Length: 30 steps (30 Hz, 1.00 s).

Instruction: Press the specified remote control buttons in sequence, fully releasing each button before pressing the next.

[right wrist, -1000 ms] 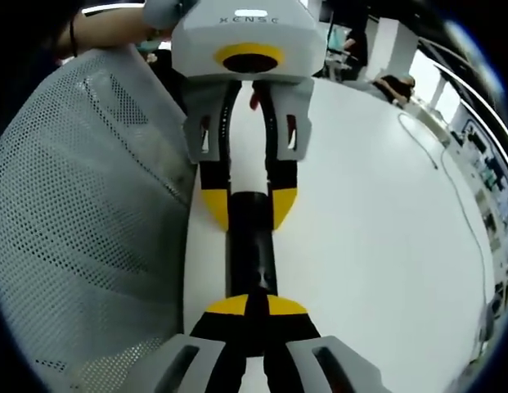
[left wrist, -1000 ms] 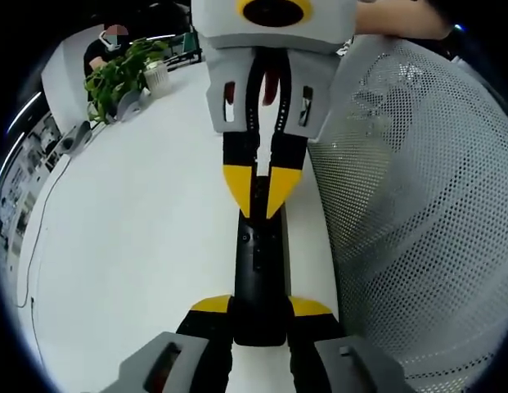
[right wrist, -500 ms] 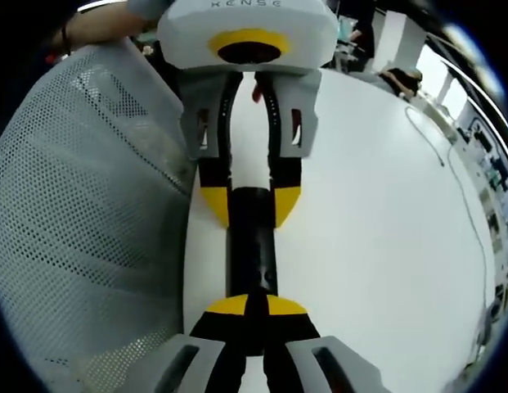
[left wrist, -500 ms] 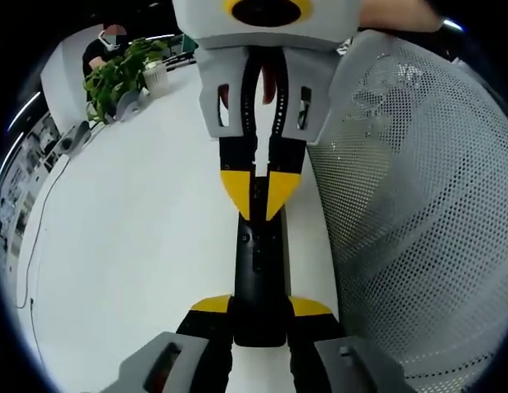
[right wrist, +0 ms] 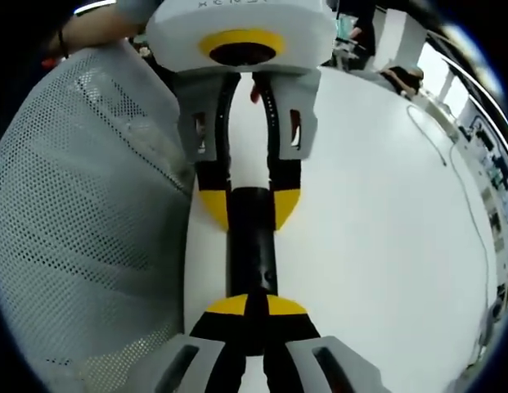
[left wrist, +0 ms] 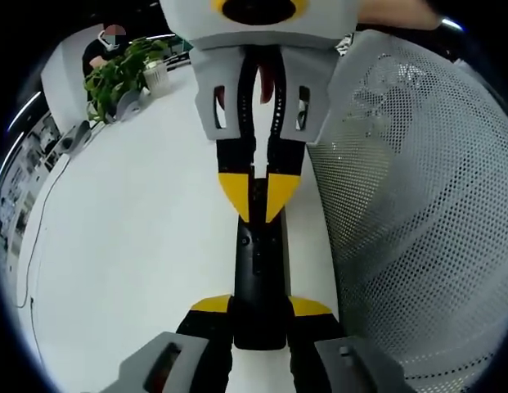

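1. Two grippers meet over one remote (left wrist: pixel 258 282) in the left gripper view; the left gripper (left wrist: pixel 258 315) rises from the bottom centre with its jaws clamped on the near end of the black remote, which runs up the middle of the frame over the white table (left wrist: pixel 131 246); the right gripper (left wrist: pixel 259 201) comes down from the top centre, its yellow tips drawn narrow, nearly together, at the far end of the remote; whether they are touching a button I cannot tell; a white mesh surface (left wrist: pixel 417 229), probably a chair back, fills the right of the frame; containers: a white pot (left wrist: pixel 156 75) at upper left holds a green plant (left wrist: pixel 119 74).

2. Seen from the right gripper view, the right gripper (right wrist: pixel 249 309) stands at bottom centre, tips narrow and over the near end of the remote (right wrist: pixel 252 246), holding nothing; the left gripper (right wrist: pixel 249 205) reaches down from the top, jaws closed on the remote's far end; the mesh surface (right wrist: pixel 82 229) lies on the left, the table (right wrist: pixel 376 229) on the right; a cable (right wrist: pixel 454 172) trails at the right edge.

3. My judgement: a button press is in hand, with the left steadying; the next move calls for a full lift clear of the button, then moving to the next one without shifting the remote.
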Available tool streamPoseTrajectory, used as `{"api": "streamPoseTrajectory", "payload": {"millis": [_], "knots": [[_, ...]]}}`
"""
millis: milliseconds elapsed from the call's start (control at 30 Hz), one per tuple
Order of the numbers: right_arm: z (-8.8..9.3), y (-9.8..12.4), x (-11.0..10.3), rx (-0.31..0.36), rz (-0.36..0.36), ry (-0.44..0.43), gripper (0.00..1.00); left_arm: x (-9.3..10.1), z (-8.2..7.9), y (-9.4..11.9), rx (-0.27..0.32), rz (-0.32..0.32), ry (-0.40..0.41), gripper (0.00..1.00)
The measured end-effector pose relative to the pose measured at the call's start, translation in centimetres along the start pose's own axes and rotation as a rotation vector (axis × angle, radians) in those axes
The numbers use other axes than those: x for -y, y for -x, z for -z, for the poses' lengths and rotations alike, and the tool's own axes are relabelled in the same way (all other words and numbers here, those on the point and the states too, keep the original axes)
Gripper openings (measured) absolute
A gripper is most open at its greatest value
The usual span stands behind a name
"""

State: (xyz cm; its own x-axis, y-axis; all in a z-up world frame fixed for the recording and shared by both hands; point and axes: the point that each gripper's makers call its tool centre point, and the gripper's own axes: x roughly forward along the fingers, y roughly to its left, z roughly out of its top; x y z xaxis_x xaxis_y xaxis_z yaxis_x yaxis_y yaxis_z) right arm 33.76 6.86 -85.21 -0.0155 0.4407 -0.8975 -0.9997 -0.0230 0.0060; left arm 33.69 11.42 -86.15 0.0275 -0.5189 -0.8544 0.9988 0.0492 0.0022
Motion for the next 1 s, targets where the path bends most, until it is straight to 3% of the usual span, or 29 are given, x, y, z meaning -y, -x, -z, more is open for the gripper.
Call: {"api": "streamPoseTrajectory", "payload": {"millis": [33,200,300,500,733,767,1000], "knots": [[-0.04,0.02,0.01,0.011,0.002,-0.039,0.03,0.00,0.00,0.01,0.003,0.000,0.000,0.25],[-0.05,0.17,-0.11,0.045,-0.008,-0.063,0.04,0.03,0.01,0.01,0.008,0.000,-0.002,0.25],[0.14,0.18,-0.36,0.025,0.004,-0.026,0.06,0.03,0.02,0.02,0.013,0.001,0.000,0.25],[0.32,0.24,-0.07,0.035,0.028,-0.036,0.06,0.01,0.03,0.02,0.019,0.002,0.004,0.25],[0.23,0.01,-0.13,-0.006,0.042,-0.020,0.05,0.01,0.04,0.01,0.014,0.003,-0.003,0.25],[0.27,0.02,-0.13,-0.010,0.038,0.012,0.05,0.00,0.03,0.01,0.013,0.003,-0.004,0.25],[0.34,0.13,-0.08,0.008,0.034,-0.041,0.05,-0.01,0.00,0.01,0.010,0.003,-0.004,0.25]]}}
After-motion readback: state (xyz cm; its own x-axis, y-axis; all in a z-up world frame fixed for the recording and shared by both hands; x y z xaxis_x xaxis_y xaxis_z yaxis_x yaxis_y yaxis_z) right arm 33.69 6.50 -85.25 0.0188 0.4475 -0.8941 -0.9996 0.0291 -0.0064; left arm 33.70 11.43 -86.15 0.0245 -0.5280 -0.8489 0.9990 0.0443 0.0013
